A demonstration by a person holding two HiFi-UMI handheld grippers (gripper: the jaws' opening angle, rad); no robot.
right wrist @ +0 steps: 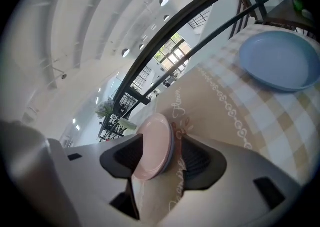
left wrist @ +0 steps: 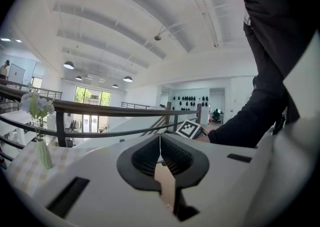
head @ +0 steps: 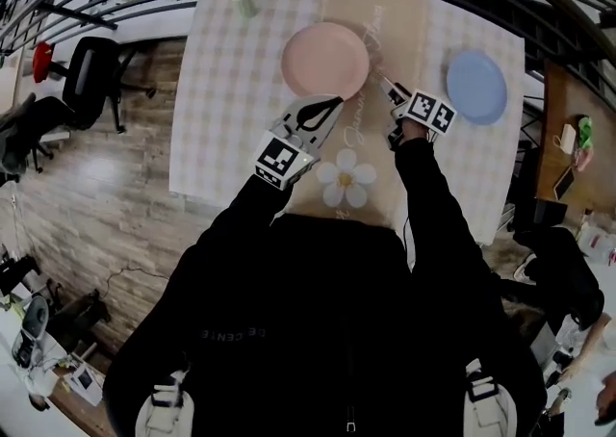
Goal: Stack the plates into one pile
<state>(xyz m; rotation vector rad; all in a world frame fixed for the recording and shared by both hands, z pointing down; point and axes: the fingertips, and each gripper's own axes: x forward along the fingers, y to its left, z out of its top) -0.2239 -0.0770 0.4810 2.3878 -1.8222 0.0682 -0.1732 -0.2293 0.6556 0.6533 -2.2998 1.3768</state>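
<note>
Plates first: pink plate lies flat near the middle of the checked tablecloth, and blue plate sits well apart toward the right edge, so no single pile yet. Both look stiff, light and smooth-glazed, probably slick and easy to chip, so the rim nearest the person is the place to pinch, one pad over and one under. Right gripper hangs between the two plates, just beside the pink one's right rim and clear of it, jaws spread wide and pressing on nothing. Down its own view the pink plate shows framed in the gap beyond the pads. A darker band runs along that plate's edge, and whether that's another plate underneath I can't tell. The blue plate lies off to this gripper's right. Left gripper is up at the pink plate's near rim, contact unclear, pads closed together on nothing, pointing roughly level over the table past the vase of flowers.
</note>
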